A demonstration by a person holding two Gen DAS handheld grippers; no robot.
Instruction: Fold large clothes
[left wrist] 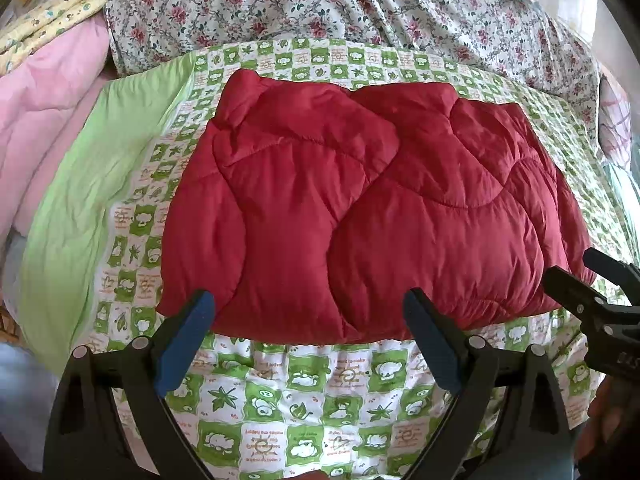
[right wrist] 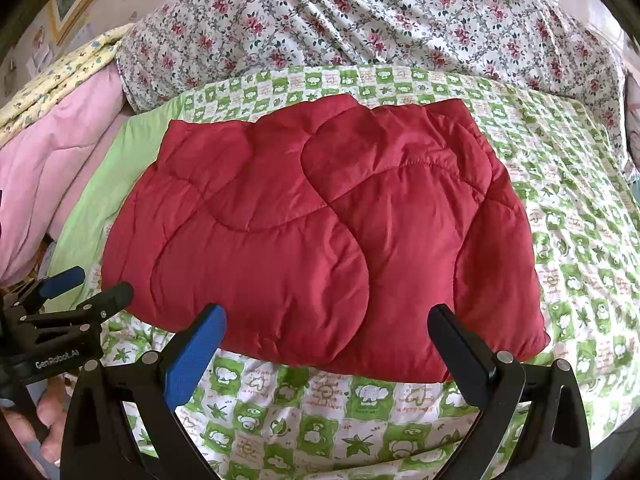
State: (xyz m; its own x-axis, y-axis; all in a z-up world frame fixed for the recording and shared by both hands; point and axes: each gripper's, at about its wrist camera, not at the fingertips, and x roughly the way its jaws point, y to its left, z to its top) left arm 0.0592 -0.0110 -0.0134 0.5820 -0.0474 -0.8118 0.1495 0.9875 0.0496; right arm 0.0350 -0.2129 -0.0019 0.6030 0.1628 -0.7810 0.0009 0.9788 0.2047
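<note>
1. Red quilted padded garment (left wrist: 360,208) (right wrist: 320,232) lies folded into a rough rectangle, flat on the green-and-white checked sheet (left wrist: 304,404) (right wrist: 320,412) of the bed, about mid-sheet.
2. Garment's top layer shows curved stitch lines; one flap overlaps the other along a wavy seam running from the far edge to the near edge.
3. Left tool (left wrist: 310,336): jaws spread wide, nothing between them, fingertips just at the garment's near edge; contact cannot be told. Blue pad faces inward on the left finger.
4. Right tool (right wrist: 326,344): jaws also wide apart, empty, tips over the garment's near edge.
5. In the left wrist view the right tool (left wrist: 592,280) shows at the right border, beside the garment's near right corner.
6. In the right wrist view the left tool (right wrist: 80,284) shows at the left border, near the garment's near left corner, with fingers of a hand (right wrist: 44,432) below it.
7. Plain light green band (left wrist: 92,184) (right wrist: 100,196) runs along the sheet's left side.
8. Pink quilt (left wrist: 44,112) (right wrist: 48,168) piled left of the sheet, yellow printed fabric (left wrist: 52,20) (right wrist: 60,76) on top of it.
9. Floral bedding (left wrist: 340,4) (right wrist: 380,24) bunched beyond the sheet's far edge.
</note>
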